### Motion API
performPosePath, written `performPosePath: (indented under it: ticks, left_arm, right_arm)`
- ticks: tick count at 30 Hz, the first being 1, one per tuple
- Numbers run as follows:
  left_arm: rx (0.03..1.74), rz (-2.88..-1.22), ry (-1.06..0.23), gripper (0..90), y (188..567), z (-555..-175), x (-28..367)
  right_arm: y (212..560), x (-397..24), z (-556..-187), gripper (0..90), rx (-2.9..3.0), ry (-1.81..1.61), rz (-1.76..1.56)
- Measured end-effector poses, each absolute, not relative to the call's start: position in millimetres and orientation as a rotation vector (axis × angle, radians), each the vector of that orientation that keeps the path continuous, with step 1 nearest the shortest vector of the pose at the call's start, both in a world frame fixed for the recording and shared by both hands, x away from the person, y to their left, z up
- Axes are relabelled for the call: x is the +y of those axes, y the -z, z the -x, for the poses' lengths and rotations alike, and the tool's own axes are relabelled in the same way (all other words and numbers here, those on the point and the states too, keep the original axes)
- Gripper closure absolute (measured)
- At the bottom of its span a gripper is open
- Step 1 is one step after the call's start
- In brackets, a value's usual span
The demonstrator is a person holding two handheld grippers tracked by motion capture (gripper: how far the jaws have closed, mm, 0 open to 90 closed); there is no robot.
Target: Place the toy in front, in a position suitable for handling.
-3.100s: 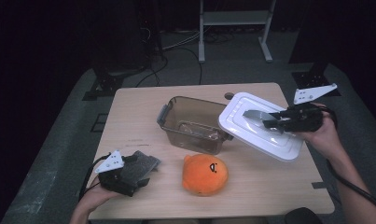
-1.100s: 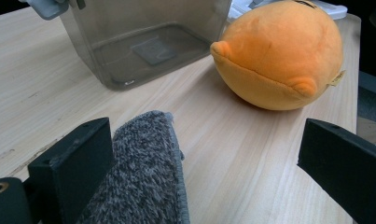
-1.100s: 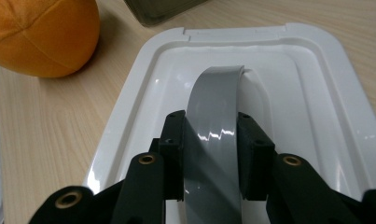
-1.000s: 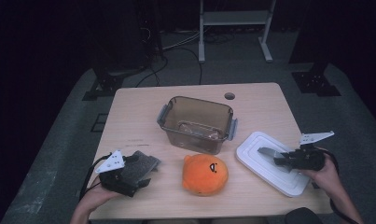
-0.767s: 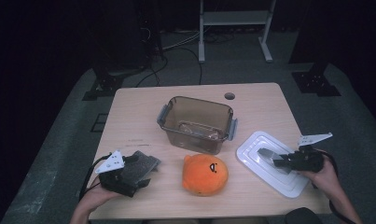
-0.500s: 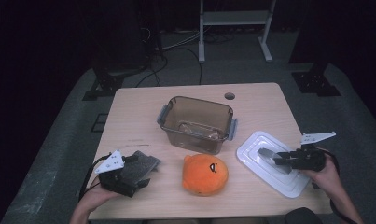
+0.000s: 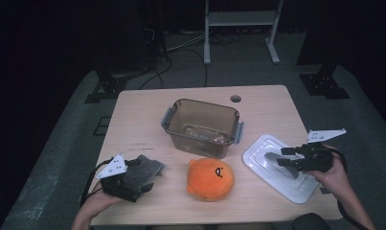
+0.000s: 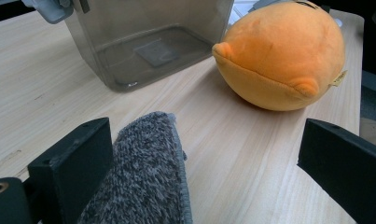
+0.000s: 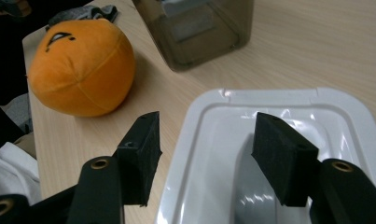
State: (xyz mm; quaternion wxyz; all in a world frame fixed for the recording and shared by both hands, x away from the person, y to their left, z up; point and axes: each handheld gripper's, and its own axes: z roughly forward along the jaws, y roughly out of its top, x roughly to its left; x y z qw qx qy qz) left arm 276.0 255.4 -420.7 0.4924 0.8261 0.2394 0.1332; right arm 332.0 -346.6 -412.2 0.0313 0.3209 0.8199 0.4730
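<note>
Two grippers: left (image 7: pixel 133 178) jaws open beside cloth (image 8: pixel 143 177); right (image 7: pixel 282 158) jaws just opened, nothing between.
Lid (image 9: pixel 279 140): flat on counter (image 7: pixel 142 120).
Advice: lift right gripper straight up, clear of the rim.

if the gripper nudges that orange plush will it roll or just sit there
The orange plush is rounded, so it would probably rock or roll a little. Its soft fabric likely grips the wooden table, damping any slide. It looks light and squashy, so pinching should dent it.

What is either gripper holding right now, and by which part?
Nothing. The right gripper has just been opening above the white lid, pads clear of it. The left gripper stands open, grey cloth beside one jaw.
</note>
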Motion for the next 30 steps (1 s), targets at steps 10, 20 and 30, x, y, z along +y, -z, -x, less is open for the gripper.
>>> performPosePath:
  ticks: [10, 20, 30]
  left_arm:
    - [0.581, -2.007, -0.324, 2.6, 422, -276, 256]
    - [0.584, -2.006, -0.321, 2.6, 422, -275, 256]
    - [0.578, -2.009, -0.321, 2.6, 422, -276, 257]
  right_arm:
    - [386, -319, -330, 32.0, 2.561, -1.519, -0.881]
    - [366, -283, -328, 29.9, 2.598, -1.591, -0.742]
    - [352, -247, -328, 27.8, 2.661, -1.619, -0.626]
